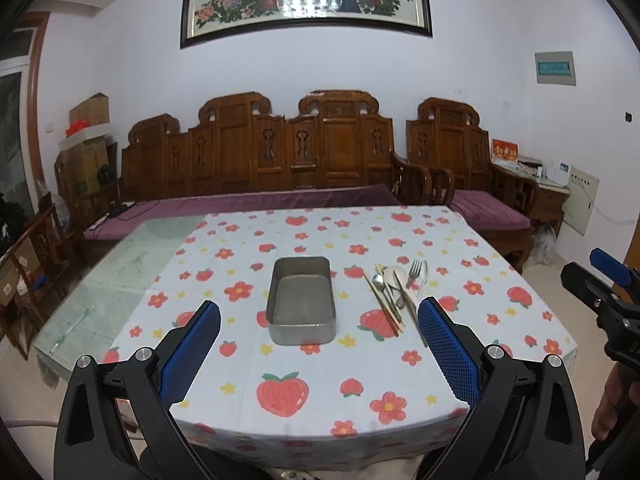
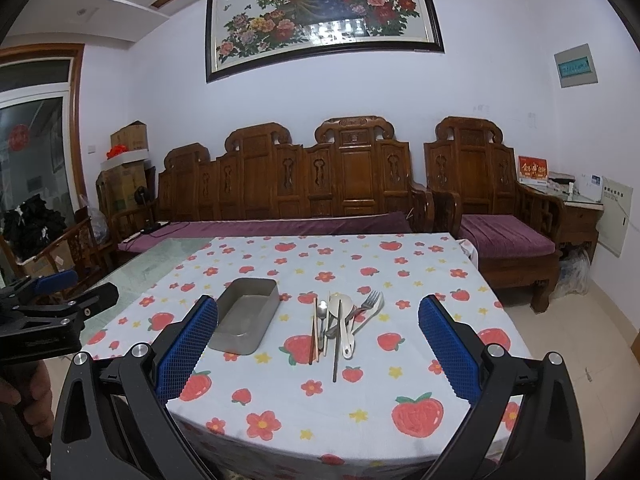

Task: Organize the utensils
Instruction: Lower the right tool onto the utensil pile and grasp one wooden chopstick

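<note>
An empty grey metal tin (image 1: 302, 300) (image 2: 245, 315) sits mid-table on the strawberry cloth. Right of it lies a loose pile of utensils (image 1: 396, 290) (image 2: 340, 322): wooden chopsticks (image 1: 383, 303) (image 2: 314, 332), a metal spoon (image 2: 322, 312), a white ceramic spoon (image 2: 345, 320), a fork (image 1: 414, 272) (image 2: 370, 304) and a dark chopstick (image 2: 337, 344). My left gripper (image 1: 320, 320) is open, hovering short of the tin with nothing between its blue pads. My right gripper (image 2: 318, 320) is open too, held above the near table edge facing the pile. Each gripper shows at the other view's edge (image 1: 608, 292) (image 2: 52, 304).
The table (image 1: 120, 280) has bare glass on its left part; the cloth (image 2: 360, 400) covers the rest. A carved wooden sofa (image 1: 260, 160) with purple cushions and an armchair (image 2: 480, 200) stand behind. Cardboard boxes (image 1: 88, 140) are stacked at back left.
</note>
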Demonstrator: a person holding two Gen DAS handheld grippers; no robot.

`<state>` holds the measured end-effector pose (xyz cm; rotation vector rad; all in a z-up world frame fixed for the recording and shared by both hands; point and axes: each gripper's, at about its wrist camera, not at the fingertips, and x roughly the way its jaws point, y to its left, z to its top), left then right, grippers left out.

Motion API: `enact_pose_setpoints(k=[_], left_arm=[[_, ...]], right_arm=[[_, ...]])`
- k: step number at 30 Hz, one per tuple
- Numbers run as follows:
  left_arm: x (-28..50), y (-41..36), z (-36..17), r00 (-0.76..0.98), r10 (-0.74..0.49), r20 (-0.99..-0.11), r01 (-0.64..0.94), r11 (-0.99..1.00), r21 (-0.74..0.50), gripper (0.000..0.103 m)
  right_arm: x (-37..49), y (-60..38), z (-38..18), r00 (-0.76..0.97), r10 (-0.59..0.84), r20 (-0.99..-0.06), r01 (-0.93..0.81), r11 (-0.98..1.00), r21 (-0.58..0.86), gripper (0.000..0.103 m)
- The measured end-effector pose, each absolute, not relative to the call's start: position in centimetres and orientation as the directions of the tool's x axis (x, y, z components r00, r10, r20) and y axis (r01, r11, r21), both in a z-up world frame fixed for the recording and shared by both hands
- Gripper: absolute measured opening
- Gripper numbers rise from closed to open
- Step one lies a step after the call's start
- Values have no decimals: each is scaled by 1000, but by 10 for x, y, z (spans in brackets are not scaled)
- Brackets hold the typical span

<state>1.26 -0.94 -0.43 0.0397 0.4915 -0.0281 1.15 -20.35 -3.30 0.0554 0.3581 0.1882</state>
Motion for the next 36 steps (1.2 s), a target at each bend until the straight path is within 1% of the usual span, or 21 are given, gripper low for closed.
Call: enact_pose_setpoints(k=[9,12,15,17,19,27,28,30,36], left_arm=[[54,-10,-27,860,-31,-510,65,997,49,95],[72,-12,-35,851,-39,-524,78,996,52,95],[91,-17,-45,840,-47,-540,91,994,55,95],[104,-20,-53,833,-52,-551,100,993,59,95],[115,-23,-60,826,-58,-560,111,992,60,95],[149,-36,-93,792,-79,-606,157,985,76,95],[154,-38,-97,789,-82,-609,163,984,78,95],[161,-40,-105,780,-86,-620,169,983,77,95],[177,-48,-125,753,-89,-652,183,980,77,95]], right_arm=[[54,-214,-55,909,219,-355,-195,975,103,100],[74,-216,-59,901,234,-365,-208,972,109,95],[98,-217,-67,890,247,-384,-221,969,111,86],[115,-220,-74,880,255,-401,-224,967,122,82],[133,-221,-82,867,261,-425,-232,965,120,70],[196,-237,-115,841,251,-480,-218,968,123,58],[204,-239,-120,837,246,-489,-215,969,120,54],[217,-241,-126,828,245,-504,-215,969,119,52],[254,-240,-158,773,281,-568,-251,959,132,49]])
